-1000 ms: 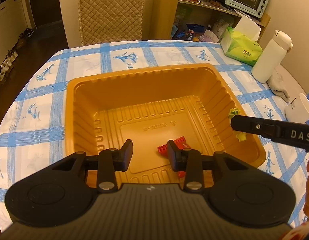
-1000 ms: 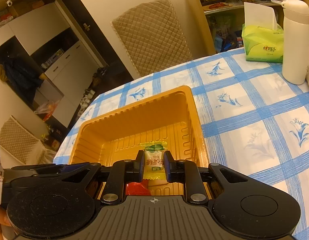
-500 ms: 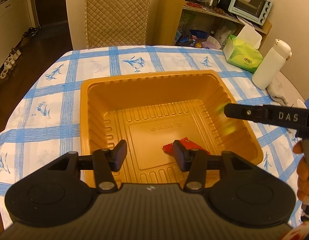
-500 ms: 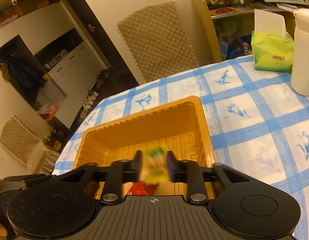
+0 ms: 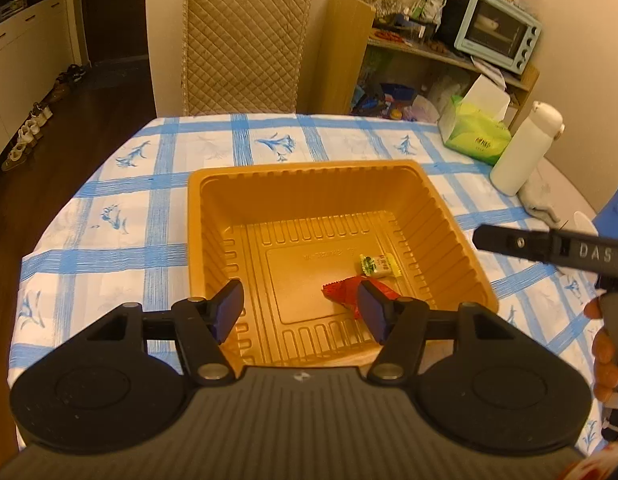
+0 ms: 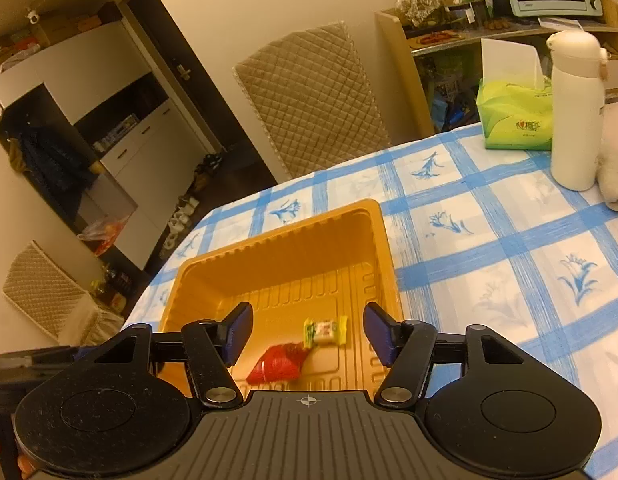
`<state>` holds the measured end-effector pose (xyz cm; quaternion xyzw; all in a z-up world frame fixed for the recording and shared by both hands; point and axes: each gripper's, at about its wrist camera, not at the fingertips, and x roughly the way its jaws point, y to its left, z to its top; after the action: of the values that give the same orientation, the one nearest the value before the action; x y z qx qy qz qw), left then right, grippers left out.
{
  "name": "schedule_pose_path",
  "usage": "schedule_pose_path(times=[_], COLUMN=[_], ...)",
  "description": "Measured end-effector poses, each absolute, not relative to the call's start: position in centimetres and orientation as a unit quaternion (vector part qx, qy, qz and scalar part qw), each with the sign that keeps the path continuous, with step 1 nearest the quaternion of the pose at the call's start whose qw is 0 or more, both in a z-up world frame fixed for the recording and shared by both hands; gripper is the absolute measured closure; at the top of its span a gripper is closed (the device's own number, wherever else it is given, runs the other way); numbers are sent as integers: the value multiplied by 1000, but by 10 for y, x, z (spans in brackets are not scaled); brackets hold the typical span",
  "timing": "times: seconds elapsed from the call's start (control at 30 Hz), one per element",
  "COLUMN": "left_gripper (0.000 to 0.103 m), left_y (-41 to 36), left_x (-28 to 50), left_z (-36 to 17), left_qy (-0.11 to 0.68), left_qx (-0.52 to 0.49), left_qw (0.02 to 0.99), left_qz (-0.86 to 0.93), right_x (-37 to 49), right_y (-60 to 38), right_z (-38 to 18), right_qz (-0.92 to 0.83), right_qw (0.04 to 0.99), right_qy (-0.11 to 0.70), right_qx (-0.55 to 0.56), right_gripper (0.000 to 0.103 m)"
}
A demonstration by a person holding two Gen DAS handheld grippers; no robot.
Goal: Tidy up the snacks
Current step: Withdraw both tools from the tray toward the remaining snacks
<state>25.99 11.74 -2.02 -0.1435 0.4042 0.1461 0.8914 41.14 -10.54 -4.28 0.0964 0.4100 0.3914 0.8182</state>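
An orange plastic tray (image 5: 309, 172) stands on the blue-checked tablecloth; it also shows in the right wrist view (image 6: 277, 236). On its floor lie a green-and-yellow wrapped candy (image 5: 379, 265) (image 6: 324, 330) and a red wrapped snack (image 5: 345, 292) (image 6: 279, 362), side by side. My left gripper (image 5: 301, 310) is open and empty above the tray's near edge. My right gripper (image 6: 307, 332) is open and empty above the tray; one of its fingers (image 5: 549, 246) shows at the tray's right side in the left wrist view.
A white bottle (image 5: 525, 150) (image 6: 575, 112), a green tissue box (image 5: 475, 136) (image 6: 517, 118) and a grey cloth (image 5: 543, 200) stand at the table's far right. A quilted chair (image 5: 241, 40) is behind the table. A shelf with a toaster oven (image 5: 497, 32) is at the back right.
My right gripper has opened and let go of the green-and-yellow candy, which now lies in the tray beside the red snack. Both grippers have pulled back and up. The left jaws have opened wider.
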Motion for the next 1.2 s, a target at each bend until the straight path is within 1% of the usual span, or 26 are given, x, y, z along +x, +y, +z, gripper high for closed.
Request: schedule_pose_path(times=[0.1,0.2,0.67,0.9,1.2], left_gripper=[39,39,39,39,39], left_y=[112,106,57,30,6], left_x=[248,234,165,137,107], left_z=[-13,-7,5,-1,-19], left_qy=[399,394,383,388,399], left_qx=[-145,-150,-169,-173,-189], left_qw=[893,893,893,889,877], left_qz=[152,156,164,171,190], right_x=[399,387,323,296,269], right_y=[-116,-125,-168,-185,-199], right_z=[-38,-33,-24,-28,-48], right_qz=[394,399,434,449,466], right_qw=[821,823,814,809,795], right_qy=[403,395,381,378,389], right_qx=[95,90,58,35,1], right_gripper=[36,35,34,34,34])
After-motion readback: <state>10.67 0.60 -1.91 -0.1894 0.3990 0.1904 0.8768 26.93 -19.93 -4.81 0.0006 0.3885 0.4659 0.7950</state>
